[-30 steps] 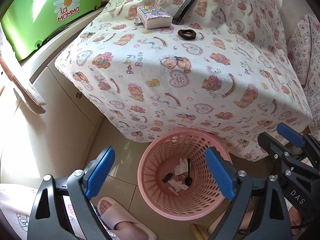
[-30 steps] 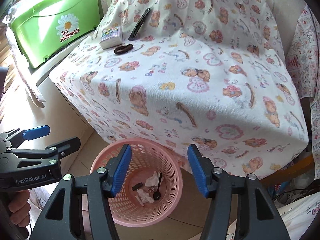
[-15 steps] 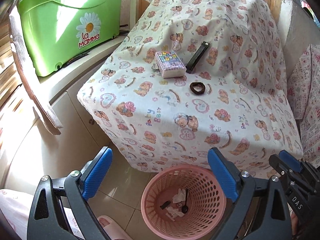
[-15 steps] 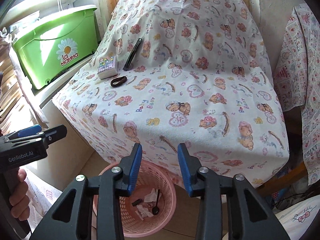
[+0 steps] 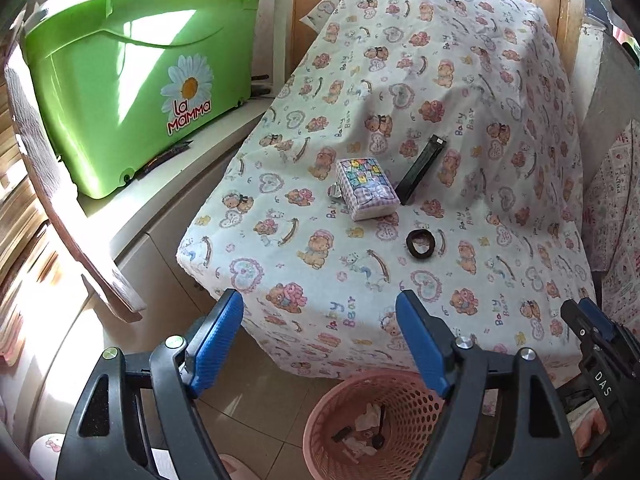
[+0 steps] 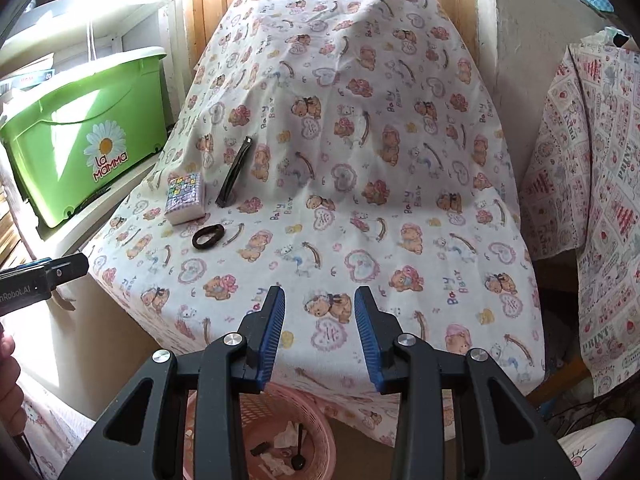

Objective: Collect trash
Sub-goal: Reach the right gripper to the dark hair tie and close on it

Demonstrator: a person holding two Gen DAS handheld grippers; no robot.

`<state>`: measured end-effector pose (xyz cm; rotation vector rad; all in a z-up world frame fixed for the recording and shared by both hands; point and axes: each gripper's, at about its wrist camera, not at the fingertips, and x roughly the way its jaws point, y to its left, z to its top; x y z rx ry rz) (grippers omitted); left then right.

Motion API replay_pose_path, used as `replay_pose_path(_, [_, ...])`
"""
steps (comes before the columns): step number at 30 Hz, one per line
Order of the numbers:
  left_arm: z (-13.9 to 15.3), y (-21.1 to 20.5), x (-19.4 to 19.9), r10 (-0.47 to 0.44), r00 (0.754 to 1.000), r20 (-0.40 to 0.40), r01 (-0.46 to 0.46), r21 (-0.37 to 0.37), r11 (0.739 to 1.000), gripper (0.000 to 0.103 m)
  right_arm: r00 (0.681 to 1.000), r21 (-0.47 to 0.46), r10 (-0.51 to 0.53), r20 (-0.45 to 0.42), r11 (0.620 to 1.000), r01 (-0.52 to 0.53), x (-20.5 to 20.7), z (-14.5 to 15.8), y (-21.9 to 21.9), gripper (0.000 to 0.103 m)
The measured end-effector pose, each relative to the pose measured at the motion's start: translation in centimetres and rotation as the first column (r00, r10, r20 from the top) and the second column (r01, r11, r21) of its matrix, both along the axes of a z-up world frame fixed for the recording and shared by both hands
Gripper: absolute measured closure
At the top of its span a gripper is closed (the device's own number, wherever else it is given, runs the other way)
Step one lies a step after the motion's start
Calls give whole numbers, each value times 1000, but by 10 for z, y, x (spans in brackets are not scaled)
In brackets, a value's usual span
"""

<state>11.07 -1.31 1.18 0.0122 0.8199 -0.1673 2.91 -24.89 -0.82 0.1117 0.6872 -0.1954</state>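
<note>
A pink mesh basket stands on the floor below the table's front edge and holds white paper scraps and small black bits; it also shows in the right wrist view. On the bear-print tablecloth lie a tissue pack, a black flat bar and a black hair tie. My left gripper is open and empty, above the basket at the table's front edge. My right gripper is open with a narrower gap, empty, over the front of the cloth.
A green "La Mamma" bin stands on a white cabinet left of the table. Another patterned cloth hangs at the right. A wooden door is behind the table. Tiled floor surrounds the basket.
Both grippers have risen and tilted up from the basket towards the tabletop. The right gripper's jaws have narrowed. Nothing was picked up.
</note>
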Motion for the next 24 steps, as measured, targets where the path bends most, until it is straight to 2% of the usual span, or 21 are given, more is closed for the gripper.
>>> replay_pose_path(4, [1, 1, 17, 2, 1000, 14, -2, 5, 1000, 21, 1000, 49, 18, 17, 999, -18, 15, 3, 1, 64])
replay_pose_path(8, [-8, 2, 29, 7, 999, 31, -7, 25, 1000, 16, 989, 165, 134, -65, 979, -122, 46, -1, 5, 64])
replay_pose_path(11, [-21, 4, 36, 7, 1000, 18, -8, 38, 999, 16, 981, 212, 177, -78, 964, -157, 68, -5, 12, 64])
replay_pose_path(15, [-32, 11, 43, 26, 1000, 4, -27, 41, 999, 16, 976, 146, 194, -101, 973, -178, 97, -10, 33, 63])
replay_pose_path(19, [-36, 25, 55, 58, 998, -17, -58, -6, 998, 15, 967, 105, 219, -134, 973, -206, 123, -21, 53, 60])
replay_pose_path(24, [-40, 33, 63, 92, 996, -18, -91, 7, 996, 15, 961, 52, 220, -166, 975, -214, 149, -32, 73, 59])
